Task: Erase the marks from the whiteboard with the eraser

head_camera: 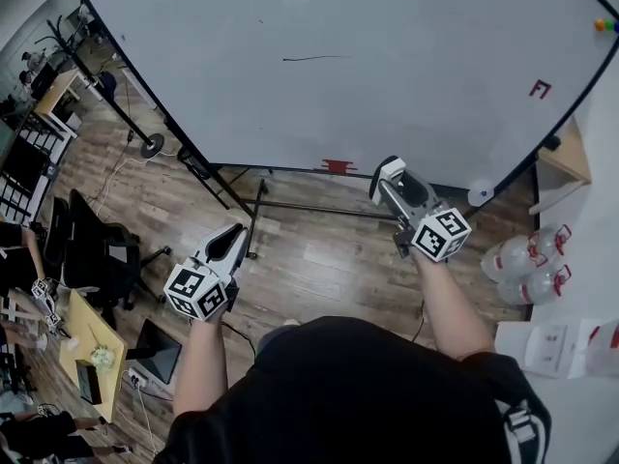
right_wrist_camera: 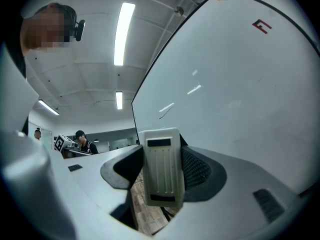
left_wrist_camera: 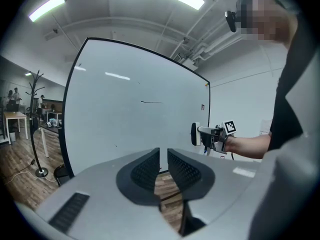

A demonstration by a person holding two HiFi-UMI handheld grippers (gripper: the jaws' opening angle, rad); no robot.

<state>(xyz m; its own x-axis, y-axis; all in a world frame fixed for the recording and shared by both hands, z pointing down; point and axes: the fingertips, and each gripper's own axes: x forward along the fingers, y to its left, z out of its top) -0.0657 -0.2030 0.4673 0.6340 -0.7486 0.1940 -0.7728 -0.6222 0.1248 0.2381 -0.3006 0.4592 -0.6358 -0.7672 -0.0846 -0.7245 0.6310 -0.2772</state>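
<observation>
– Where's the eraser (right_wrist_camera: 161,174)?

– In the right claw (right_wrist_camera: 161,159). Its jaws are clamped on the eraser's two long sides. The pale ribbed block stands upright between them and fills the gap, with its top and bottom ends sticking out past the pads.

– Is it on the whiteboard (head_camera: 406,56)?

– It doesn't look like it. In the head view the eraser (head_camera: 387,170) sits at the tip of the right claw (head_camera: 389,176), low down by the board's bottom edge. In the left gripper view it appears held off the surface.

– And the marks?

– A thin black line (head_camera: 316,58) runs well above the eraser and to its left. A small red mark (head_camera: 540,89) sits far over toward the board's right side.

– What about the left claw (left_wrist_camera: 163,166)?

– Its jaws are drawn almost together, with only a thin slit between the pads and nothing in it. The head view shows the left claw (head_camera: 235,235) lower down, over the wooden floor (head_camera: 319,249) and well apart from the board.
</observation>
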